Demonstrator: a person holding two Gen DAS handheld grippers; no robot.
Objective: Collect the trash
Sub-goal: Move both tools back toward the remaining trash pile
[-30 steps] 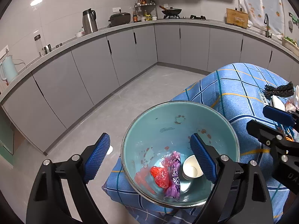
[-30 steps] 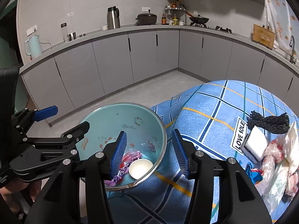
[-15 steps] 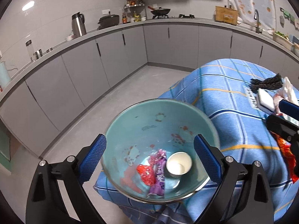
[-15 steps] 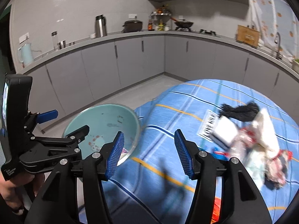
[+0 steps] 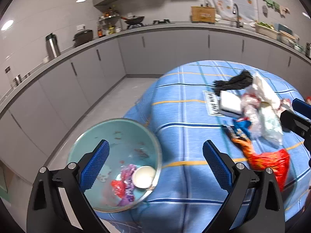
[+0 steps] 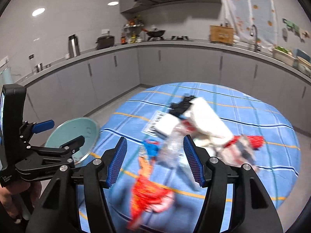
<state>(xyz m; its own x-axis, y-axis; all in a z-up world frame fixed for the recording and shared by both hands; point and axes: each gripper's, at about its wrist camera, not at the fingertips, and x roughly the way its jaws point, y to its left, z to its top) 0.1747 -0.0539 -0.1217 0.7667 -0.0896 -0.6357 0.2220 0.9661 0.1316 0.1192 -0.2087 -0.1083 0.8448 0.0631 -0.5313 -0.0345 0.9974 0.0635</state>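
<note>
Right gripper [image 6: 154, 162]: jaws spread, holding nothing; hovers above the trash pile [image 6: 196, 128], clear wrapper directly ahead between its fingers
Orange wrapper [image 6: 147, 190]: just below the fingertips; long axis runs roughly along the fingers
Left gripper [image 5: 155, 167]: released, empty; bowl [image 5: 116, 134] at its left finger
Nearer arm: the right

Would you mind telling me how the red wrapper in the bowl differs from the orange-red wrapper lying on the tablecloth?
The red wrapper is small and crumpled, while the orange-red wrapper is much larger and stretched out long. The red wrapper sits inside the teal bowl beside a purple wrapper and a white cup; the orange-red wrapper lies out on the blue checked tablecloth. Neither is held by tongs.
</note>
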